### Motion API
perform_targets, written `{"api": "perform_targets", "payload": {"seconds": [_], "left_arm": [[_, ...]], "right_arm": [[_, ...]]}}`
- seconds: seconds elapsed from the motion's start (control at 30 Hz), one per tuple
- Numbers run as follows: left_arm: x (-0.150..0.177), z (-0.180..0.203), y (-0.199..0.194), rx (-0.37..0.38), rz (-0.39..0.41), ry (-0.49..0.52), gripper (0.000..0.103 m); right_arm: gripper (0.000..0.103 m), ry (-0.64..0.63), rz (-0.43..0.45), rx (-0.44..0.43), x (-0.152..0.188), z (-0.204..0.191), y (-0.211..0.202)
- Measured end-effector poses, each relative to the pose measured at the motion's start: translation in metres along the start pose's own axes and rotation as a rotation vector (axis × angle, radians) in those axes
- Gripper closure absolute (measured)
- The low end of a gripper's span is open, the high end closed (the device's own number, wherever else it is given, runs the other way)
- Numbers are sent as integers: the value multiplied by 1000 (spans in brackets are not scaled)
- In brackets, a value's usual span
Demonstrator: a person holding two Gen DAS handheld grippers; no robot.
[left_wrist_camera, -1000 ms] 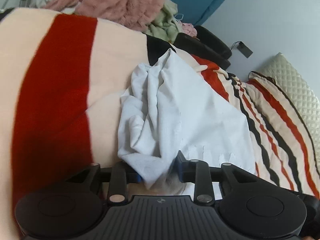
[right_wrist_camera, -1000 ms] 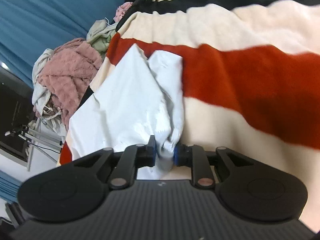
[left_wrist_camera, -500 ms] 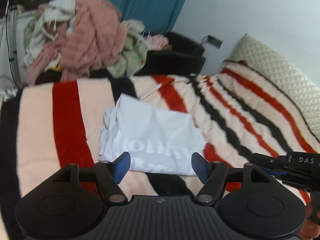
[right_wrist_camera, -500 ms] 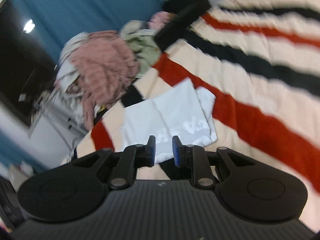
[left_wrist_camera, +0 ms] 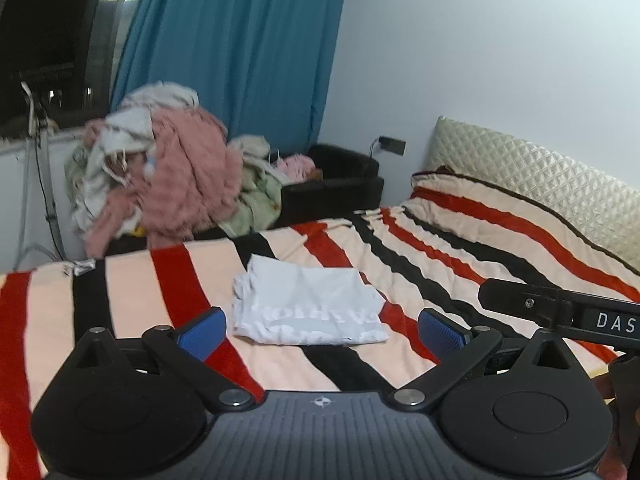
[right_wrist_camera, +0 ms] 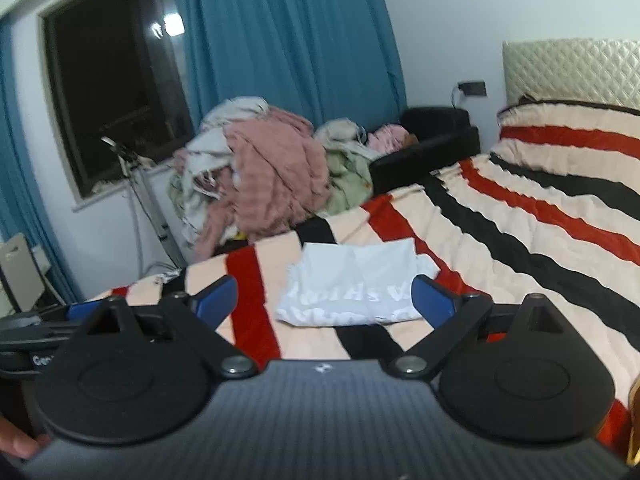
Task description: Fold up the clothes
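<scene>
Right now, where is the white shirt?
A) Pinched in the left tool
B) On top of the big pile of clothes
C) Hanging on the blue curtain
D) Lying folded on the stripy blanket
D: the white shirt lies folded flat on the stripy blanket, and both the left tool and the right tool are open and away from it.
</scene>
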State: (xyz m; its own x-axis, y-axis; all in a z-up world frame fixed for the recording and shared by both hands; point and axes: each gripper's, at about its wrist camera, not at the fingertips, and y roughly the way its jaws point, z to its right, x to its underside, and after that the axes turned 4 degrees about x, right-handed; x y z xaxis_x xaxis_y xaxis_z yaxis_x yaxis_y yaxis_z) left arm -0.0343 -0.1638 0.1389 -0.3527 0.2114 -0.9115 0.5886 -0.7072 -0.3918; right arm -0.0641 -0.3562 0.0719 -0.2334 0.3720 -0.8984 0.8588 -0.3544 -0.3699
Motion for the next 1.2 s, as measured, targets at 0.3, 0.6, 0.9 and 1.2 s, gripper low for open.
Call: {"api": "perform_targets", "payload": {"seconds": [0.3, 0.6, 0.9, 1.2], "left_arm": [[46, -12, -47, -84, 98, 33, 0], [72, -29, -55, -167, 126, 81, 0], [104, -41, -32, -170, 100, 59, 0], [102, -47, -35, -229, 140, 29, 0]], "right_arm": [[8, -44, 79, -27, 57, -16, -19], [8, -91, 99, -3, 96, -33, 8], [8, -160, 139, 63, 120, -42, 20], [8, -132, 132, 63, 124, -38, 23]]}}
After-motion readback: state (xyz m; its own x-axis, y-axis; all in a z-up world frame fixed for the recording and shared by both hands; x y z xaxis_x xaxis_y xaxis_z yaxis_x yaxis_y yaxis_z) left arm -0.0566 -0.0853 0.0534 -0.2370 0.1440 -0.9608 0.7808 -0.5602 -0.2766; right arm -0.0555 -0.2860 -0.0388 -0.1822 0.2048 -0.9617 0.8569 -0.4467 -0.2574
